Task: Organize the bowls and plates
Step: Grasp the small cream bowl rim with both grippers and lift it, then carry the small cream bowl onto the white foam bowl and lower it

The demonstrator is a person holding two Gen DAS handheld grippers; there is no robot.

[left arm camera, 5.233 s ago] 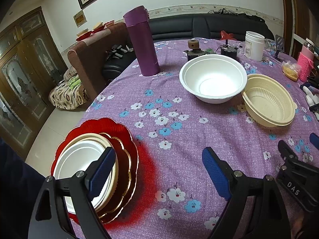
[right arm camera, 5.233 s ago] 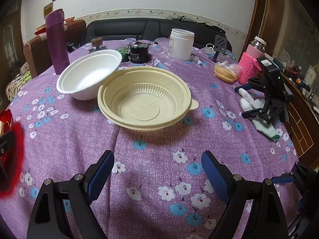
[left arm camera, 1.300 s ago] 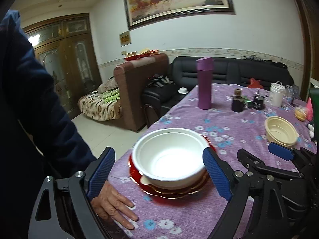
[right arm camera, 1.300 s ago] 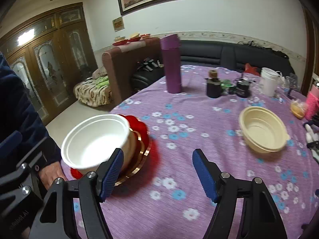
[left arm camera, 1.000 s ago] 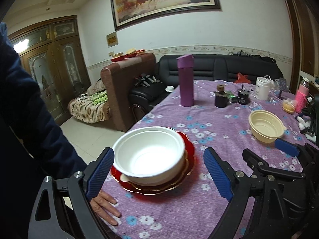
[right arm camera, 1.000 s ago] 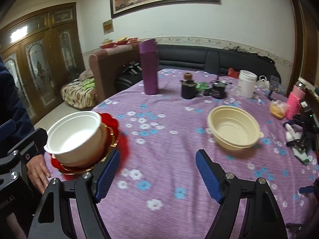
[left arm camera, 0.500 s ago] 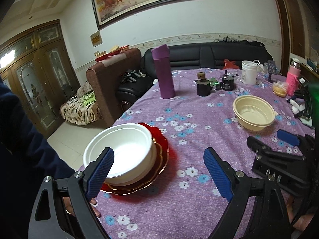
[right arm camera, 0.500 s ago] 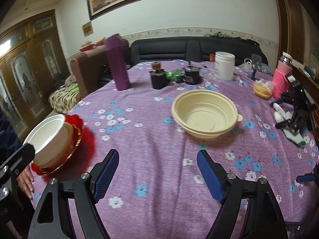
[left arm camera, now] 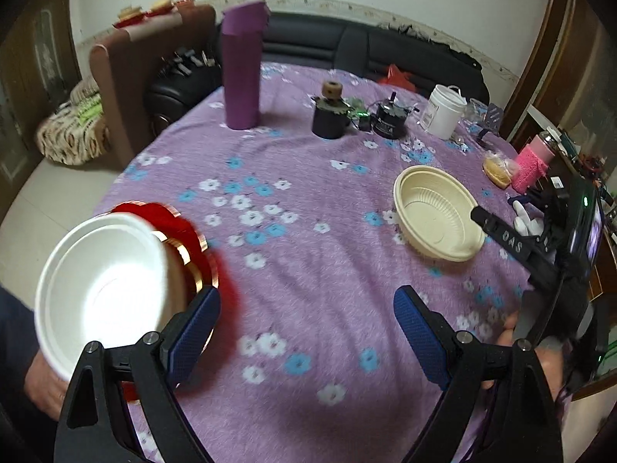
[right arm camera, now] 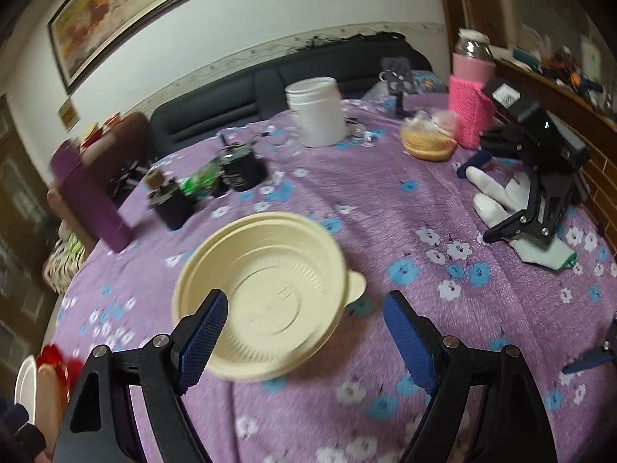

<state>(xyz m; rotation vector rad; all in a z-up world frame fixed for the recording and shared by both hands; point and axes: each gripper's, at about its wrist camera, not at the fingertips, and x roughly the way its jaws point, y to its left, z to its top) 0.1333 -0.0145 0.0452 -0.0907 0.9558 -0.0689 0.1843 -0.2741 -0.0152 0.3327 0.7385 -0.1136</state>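
Cream bowl [right arm camera: 270, 289], round, ribbed inside, small rim tab, upright, empty

White bowl [left arm camera: 104, 289] stacked on red plates [left arm camera: 193, 247]; cream bowl [right arm camera: 266, 301] upright, well apart.

table [left arm camera: 308, 270], purple floral cloth | on it: cream bowl [left arm camera: 437, 218], red plate [left arm camera: 200, 254], purple flask [left arm camera: 242, 65], white jar [left arm camera: 443, 112]

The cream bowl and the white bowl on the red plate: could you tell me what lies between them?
Only bare flowered tablecloth separates the cream bowl from the white bowl, as the left wrist view shows.
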